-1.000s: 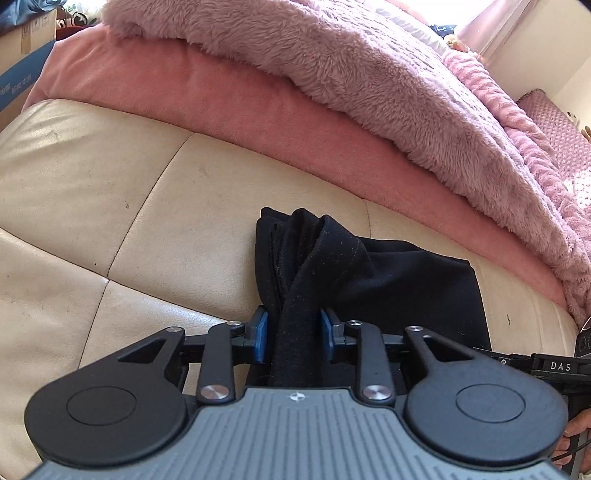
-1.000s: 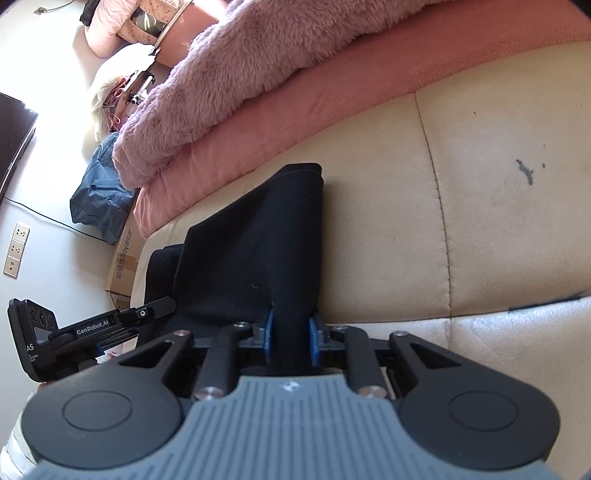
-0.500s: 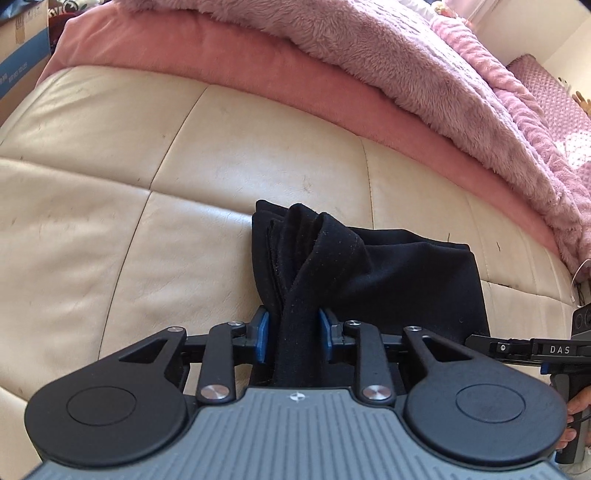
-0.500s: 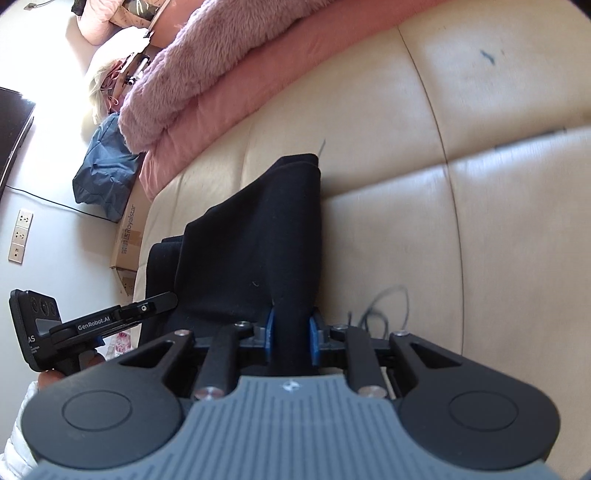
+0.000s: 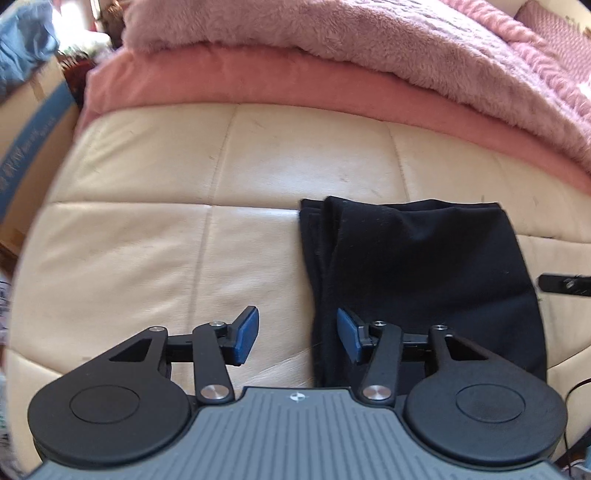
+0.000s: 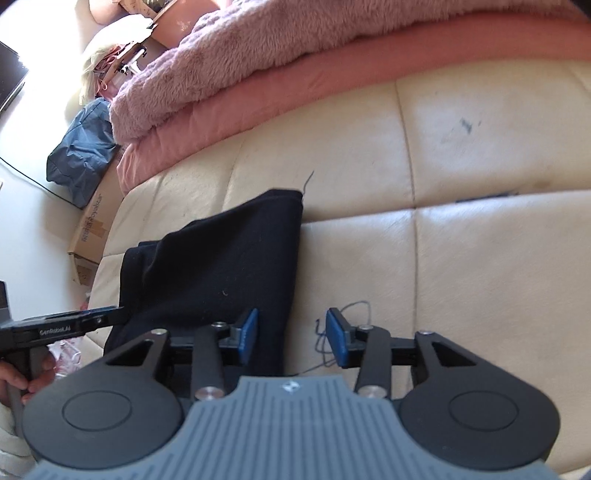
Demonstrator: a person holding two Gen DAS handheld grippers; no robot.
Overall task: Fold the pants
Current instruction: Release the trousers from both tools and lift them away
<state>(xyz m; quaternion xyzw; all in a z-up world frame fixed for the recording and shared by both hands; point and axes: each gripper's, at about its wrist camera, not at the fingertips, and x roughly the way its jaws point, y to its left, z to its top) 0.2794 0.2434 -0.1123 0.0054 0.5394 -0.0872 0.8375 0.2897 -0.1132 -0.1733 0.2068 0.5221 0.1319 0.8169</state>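
Observation:
The black pants (image 5: 424, 266) lie folded in a compact rectangle on the cream leather sofa (image 5: 147, 240). My left gripper (image 5: 297, 338) is open over the pants' left near edge, holding nothing; its right pad sits over the cloth. In the right wrist view the pants (image 6: 218, 266) lie to the left, and my right gripper (image 6: 291, 338) is open over their right near edge, empty. The left gripper's body (image 6: 59, 326) shows at the far left of the right wrist view.
A pink cushion (image 5: 295, 81) and a fluffy mauve blanket (image 5: 351, 33) run along the sofa back. A cardboard box (image 6: 92, 229) and a blue bag (image 6: 81, 155) stand on the floor past the sofa's left end. A loose dark thread (image 6: 332, 332) lies on the seat.
Both grippers were shut on the pants' near edge; now both have opened and let go. The pants lie flat on the sofa.

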